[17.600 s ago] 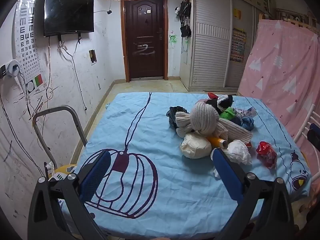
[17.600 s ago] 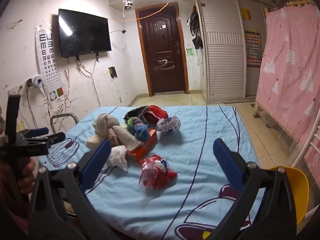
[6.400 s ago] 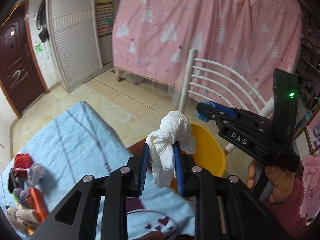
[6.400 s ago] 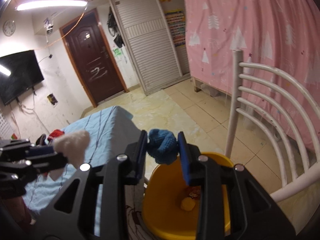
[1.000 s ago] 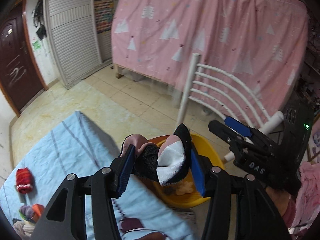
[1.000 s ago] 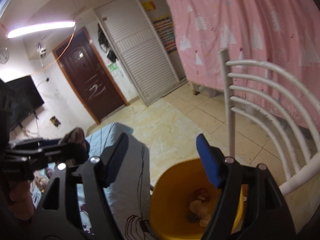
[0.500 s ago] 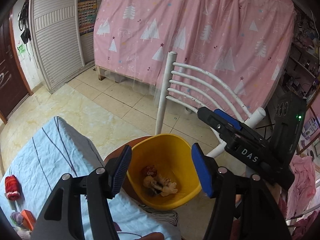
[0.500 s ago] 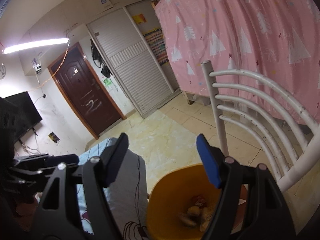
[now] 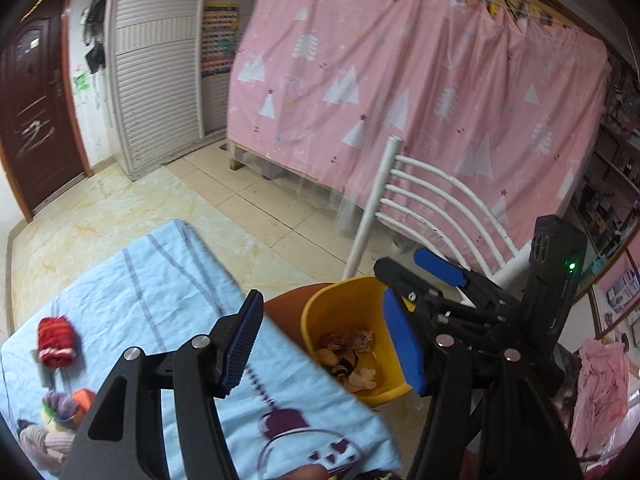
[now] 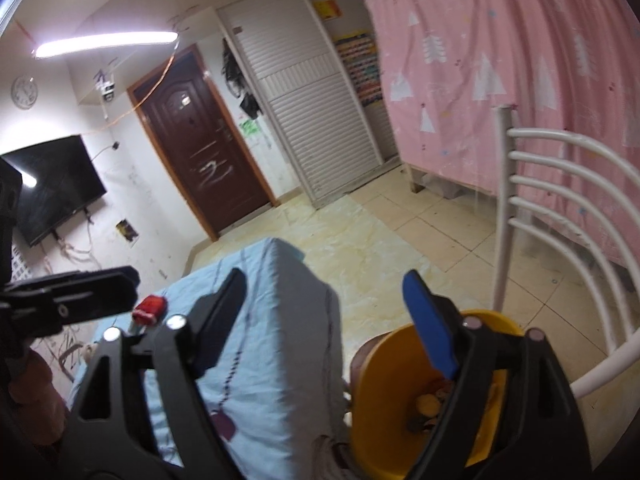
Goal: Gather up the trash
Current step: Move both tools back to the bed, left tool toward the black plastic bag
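Gone from the left gripper [image 9: 324, 344] is that black-and-white bundle it carried a sec ago: jaws now spread wide, nothing btwn them, hovering over the round yellow plastic bin [image 9: 340, 312]. Right gripper [image 10: 332, 320] likewise spread apart & empty, w/ the bin [image 10: 372, 384] just below its right finger. Several crumpled scraps [image 9: 350, 354] lie at the bin's bottom, so a good part looks done. Left on the light-blue printed bedsheet [image 9: 160, 280]: a red crumpled wrapper [image 9: 56, 342], plus a mixed pile of yarn and cloth bits [image 9: 60, 412] at the far edge. Prob. several more trips.
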A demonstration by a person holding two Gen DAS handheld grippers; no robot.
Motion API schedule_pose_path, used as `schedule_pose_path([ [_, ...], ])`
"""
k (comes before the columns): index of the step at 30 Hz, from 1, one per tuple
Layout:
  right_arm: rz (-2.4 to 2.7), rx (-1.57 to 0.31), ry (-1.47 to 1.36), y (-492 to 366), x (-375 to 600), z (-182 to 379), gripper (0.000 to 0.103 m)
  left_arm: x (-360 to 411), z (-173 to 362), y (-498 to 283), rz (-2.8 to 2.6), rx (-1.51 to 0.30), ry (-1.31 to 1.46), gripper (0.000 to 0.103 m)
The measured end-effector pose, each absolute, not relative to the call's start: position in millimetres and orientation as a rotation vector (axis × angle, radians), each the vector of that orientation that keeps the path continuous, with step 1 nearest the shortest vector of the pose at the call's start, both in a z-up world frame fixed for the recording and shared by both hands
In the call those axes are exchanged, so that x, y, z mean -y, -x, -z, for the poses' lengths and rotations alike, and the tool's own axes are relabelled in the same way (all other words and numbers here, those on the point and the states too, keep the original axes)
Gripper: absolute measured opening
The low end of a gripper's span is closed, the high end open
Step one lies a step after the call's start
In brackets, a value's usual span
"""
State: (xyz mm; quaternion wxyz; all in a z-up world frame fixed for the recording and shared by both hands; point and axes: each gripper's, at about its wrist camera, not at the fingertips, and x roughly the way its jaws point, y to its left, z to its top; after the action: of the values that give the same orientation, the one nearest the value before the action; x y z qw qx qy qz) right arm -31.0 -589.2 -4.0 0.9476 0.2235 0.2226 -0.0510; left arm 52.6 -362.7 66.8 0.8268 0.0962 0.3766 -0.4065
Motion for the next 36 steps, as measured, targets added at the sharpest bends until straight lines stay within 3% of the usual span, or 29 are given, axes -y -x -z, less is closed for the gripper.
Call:
schedule_pose_path([
  [36,-0.304,-0.639,-0.197,-89,338,5,0.078,52,-51,-123,0.345,-0.776,0.02,0.057],
])
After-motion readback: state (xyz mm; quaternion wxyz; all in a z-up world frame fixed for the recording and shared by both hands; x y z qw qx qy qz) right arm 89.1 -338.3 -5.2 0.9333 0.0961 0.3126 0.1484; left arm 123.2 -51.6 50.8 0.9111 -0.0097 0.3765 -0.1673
